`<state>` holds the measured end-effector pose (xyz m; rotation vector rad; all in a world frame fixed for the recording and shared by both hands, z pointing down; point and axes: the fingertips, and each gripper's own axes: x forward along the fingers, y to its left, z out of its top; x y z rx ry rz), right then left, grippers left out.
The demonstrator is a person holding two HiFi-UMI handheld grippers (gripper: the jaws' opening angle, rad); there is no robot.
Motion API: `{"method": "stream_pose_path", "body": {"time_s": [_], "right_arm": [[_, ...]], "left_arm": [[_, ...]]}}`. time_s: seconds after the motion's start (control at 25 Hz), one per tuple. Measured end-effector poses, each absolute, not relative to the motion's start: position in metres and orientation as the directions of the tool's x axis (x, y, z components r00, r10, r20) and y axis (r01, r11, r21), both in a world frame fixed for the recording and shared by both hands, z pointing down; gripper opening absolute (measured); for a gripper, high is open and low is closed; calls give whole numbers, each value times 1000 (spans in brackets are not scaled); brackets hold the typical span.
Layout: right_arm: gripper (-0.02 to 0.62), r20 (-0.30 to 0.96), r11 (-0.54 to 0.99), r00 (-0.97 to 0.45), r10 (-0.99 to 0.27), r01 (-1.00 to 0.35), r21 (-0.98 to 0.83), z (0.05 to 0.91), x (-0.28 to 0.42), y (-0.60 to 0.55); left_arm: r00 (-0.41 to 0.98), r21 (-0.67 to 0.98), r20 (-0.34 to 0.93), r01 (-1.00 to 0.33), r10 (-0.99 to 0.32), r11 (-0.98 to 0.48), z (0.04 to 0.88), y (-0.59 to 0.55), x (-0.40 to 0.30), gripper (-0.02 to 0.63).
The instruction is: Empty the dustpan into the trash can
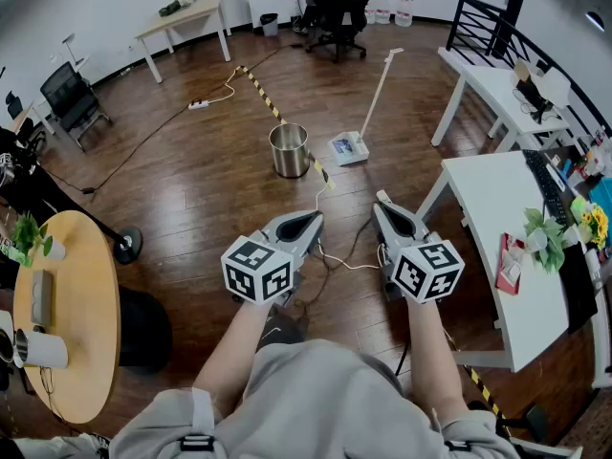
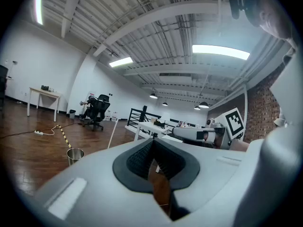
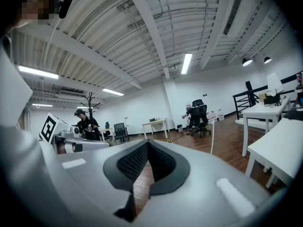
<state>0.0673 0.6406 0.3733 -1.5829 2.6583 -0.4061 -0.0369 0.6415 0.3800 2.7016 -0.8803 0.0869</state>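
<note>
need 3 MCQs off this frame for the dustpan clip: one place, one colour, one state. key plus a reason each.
1. In the head view, where is the dustpan relative to the trash can?
A) inside it
B) on the floor to its right, apart from it
C) propped against its left side

2. What colour is the trash can?
A) shiny silver metal
B) black
C) red

3. What state are the right tongs in?
A) shut on the dustpan's handle
B) wide open
C) shut, with nothing between them

Key:
1 B: the dustpan lies flat on the wood floor, with a gap between it and the can's right side.
2 A: the can's wall is reflective bare metal.
3 C: the right gripper view shows the pads meeting at the tip, with only floor behind them.
</note>
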Motion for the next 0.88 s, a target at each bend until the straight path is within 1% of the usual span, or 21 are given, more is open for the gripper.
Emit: {"method": "stream_pose_path", "body": {"time_s": [0.2, 0.36, 0.64, 0.88], "right_arm": [[0, 133, 433, -471, -872, -869, -239, 385, 68, 578], [0, 160, 406, -449, -879, -881, -244, 399, 61, 514], [0, 215, 328, -372, -903, -920, -213, 406, 49, 381], [0, 218, 275, -319, -922, -939, -208, 397, 48, 289]], "left_arm": [[810, 266, 160, -585, -564, -766, 390, 579, -42, 6], [805, 274, 187, -593, -563, -757, 408, 508, -55, 6], [845, 295, 188, -535, -501, -792, 417, 366, -72, 6], [869, 286, 192, -494, -456, -821, 411, 268, -78, 6]]}}
